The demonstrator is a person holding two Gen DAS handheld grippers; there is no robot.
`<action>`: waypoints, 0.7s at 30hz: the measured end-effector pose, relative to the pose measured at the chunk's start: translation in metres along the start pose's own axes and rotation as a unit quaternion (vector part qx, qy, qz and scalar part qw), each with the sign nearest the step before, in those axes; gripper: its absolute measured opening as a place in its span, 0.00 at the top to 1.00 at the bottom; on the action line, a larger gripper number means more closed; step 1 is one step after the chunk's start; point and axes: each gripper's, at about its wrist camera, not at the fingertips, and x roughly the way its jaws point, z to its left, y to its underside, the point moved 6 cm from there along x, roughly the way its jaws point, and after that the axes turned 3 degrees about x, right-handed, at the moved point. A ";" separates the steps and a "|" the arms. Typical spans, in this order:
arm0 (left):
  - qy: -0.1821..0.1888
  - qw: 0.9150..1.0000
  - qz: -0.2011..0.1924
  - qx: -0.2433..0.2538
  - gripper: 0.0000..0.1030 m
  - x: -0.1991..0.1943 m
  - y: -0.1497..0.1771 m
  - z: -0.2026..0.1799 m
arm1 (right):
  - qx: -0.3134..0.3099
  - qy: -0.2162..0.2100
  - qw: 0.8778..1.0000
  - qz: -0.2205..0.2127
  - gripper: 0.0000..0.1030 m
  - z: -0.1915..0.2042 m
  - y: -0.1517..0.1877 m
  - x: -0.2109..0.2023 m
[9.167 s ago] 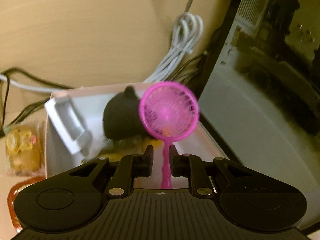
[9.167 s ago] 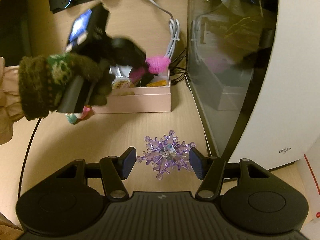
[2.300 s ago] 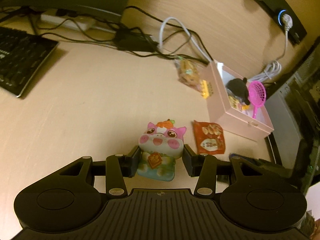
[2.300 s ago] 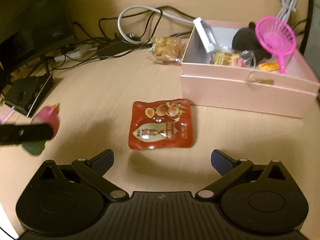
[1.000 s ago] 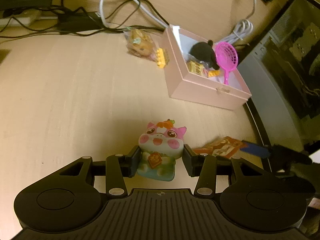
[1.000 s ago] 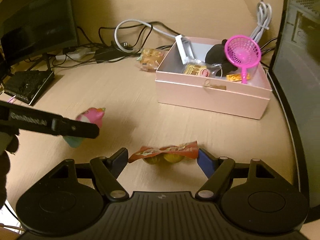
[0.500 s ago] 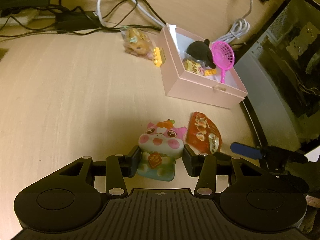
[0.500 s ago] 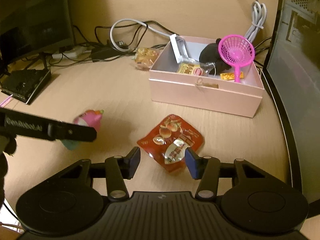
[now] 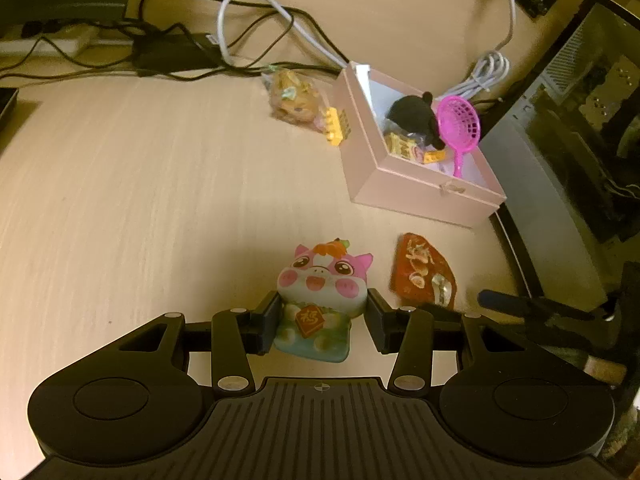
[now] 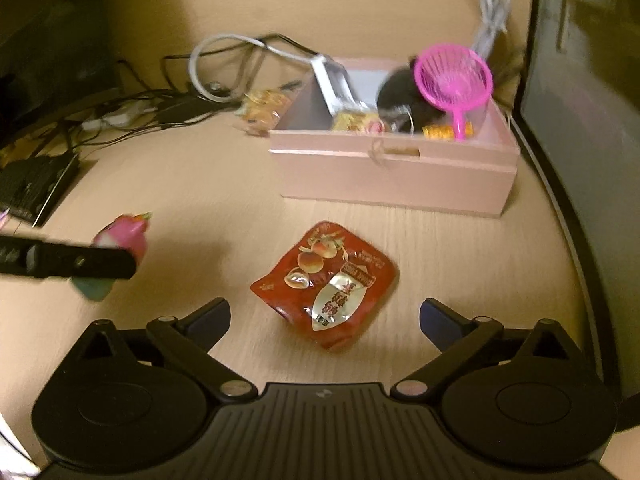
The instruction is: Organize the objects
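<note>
Pig figurine [image 9: 320, 304], one glossy, rounded soft-looking toy in pink, white and teal, is clamped between the two black fingers of the left gripper [image 9: 322, 322] above the pale wood-grain desk [image 9: 140, 184]. An orange diamond tag bearing a single red-and-gold character is seen on its belly; the character cannot be read with certainty. One red foil snack pouch [image 10: 328, 282], crinkled and printed with peach pictures and a silver shield label of unreadable text, lies flat on the desk between the widely spread fingers of the right gripper [image 10: 324, 320], untouched by either. One rectangular pink box [image 10: 394, 176] stands beyond the pouch. One magenta plastic mesh scoop [image 10: 454, 80] and one black plush item [image 9: 414, 114] are held inside it.
</note>
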 end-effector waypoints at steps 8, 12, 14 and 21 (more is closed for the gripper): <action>-0.005 1.000 0.002 -0.008 0.52 -0.002 0.000 0.012 | 0.088 0.002 0.995 0.039 0.00 0.000 -0.005 0.033; -0.005 1.000 0.000 -0.011 0.52 -0.003 0.000 0.015 | 0.081 0.027 0.996 0.038 0.01 0.005 -0.011 0.041; -0.004 1.000 0.000 -0.010 0.52 -0.003 -0.001 0.015 | 0.069 0.036 0.996 0.035 0.11 0.007 -0.014 0.044; 0.002 1.000 0.007 -0.007 0.52 0.004 -0.001 0.009 | 0.038 0.037 0.998 0.039 0.27 0.012 -0.017 0.040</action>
